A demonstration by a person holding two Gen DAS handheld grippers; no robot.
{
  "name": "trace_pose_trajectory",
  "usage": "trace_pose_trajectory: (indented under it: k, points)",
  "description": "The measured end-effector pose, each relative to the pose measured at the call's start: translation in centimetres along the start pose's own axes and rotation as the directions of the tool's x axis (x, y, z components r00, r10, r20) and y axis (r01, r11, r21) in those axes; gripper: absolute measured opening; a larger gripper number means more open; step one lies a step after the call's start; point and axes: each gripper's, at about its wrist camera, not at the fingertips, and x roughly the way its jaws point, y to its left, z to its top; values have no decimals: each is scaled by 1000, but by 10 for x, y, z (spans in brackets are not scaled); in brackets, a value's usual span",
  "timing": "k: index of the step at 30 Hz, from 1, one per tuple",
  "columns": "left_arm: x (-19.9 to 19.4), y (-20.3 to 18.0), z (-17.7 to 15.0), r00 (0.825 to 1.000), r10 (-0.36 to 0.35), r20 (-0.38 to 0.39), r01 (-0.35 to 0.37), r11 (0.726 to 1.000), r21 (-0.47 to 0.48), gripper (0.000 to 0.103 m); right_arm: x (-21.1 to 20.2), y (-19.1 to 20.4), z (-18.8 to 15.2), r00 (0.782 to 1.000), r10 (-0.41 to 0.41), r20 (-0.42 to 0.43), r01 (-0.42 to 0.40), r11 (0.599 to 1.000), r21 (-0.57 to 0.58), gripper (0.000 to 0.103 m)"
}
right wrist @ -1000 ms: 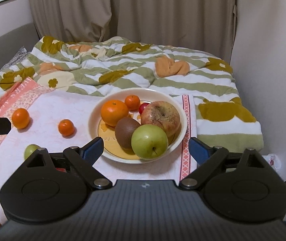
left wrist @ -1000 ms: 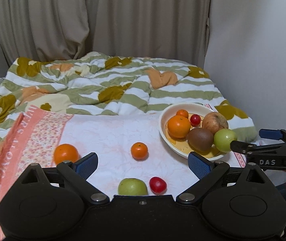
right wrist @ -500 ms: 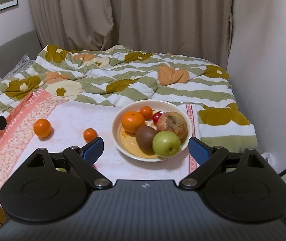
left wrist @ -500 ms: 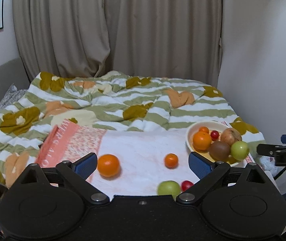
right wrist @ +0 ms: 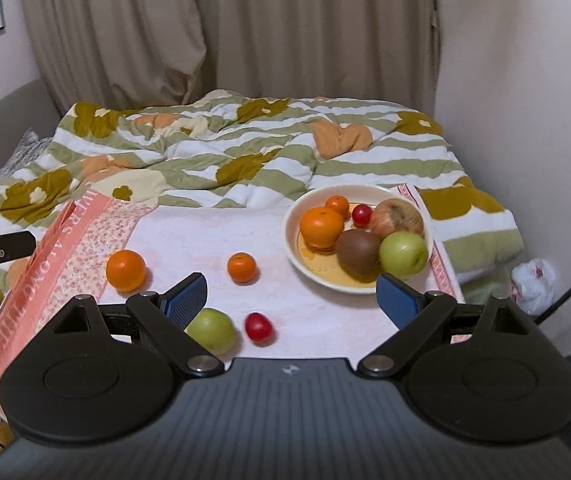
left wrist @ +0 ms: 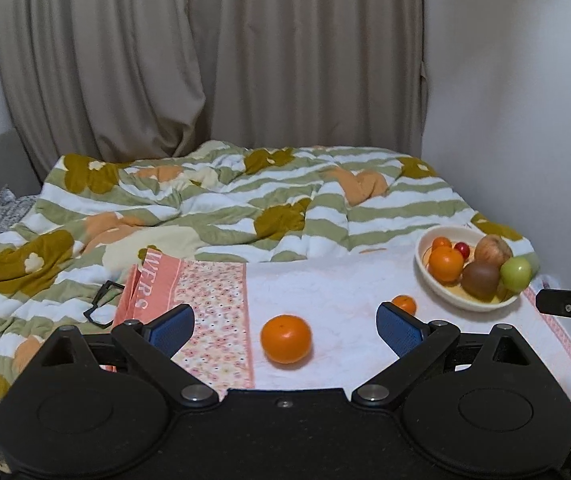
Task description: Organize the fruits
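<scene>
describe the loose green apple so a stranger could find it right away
Start at the cream bowl of fruit on the pink-white towel. Four fruits lie loose left of it; nearest the camera, beside the small red fruit, sits the green apple, the only green one outside the bowl.

glossy bowl (right wrist: 291,240), fuzzy matt kiwi (right wrist: 358,249), soft cloth towel (right wrist: 205,236), quilted blanket (right wrist: 245,148).

So the bed (right wrist: 365,160) has a rumpled green-striped flowery quilt (right wrist: 213,148), and a pale pink towel (right wrist: 205,236) is spread over the near end. Sitting on the towel: a cream bowl (right wrist: 291,240) of fruit, a big orange (right wrist: 125,265), a small mandarin (right wrist: 241,267), a green apple (right wrist: 212,330) and a little red fruit (right wrist: 259,326). Black glasses (left wrist: 103,304) lie on the quilt.
</scene>
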Motion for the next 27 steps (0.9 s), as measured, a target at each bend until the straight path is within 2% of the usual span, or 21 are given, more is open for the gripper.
trace_pose_trajectory:
  k: [8, 14, 18, 24, 27]
  points:
    - [38, 42, 2, 994, -95, -59, 99, 992, 78, 99, 19, 49, -16, 995, -88, -50, 92, 992, 91, 103]
    - [78, 63, -3, 973, -192, -126, 206, 973, 107, 99, 40, 74, -31, 985, -141, -99, 156, 974, 166, 103]
    - [101, 61, -8, 972, -199, -128, 221, 957, 190, 99, 55, 87, -42, 978, -161, -136, 184, 966, 181, 103]
    - [137, 53, -13, 956, -245, -161, 278, 930, 240, 99, 76, 99, -55, 962, -207, -177, 235, 959, 157, 103]
    - [156, 45, -18, 950, -245, -192, 291, 919, 266, 99, 87, 98, -60, 961, -188, -203, 222, 961, 163, 103]
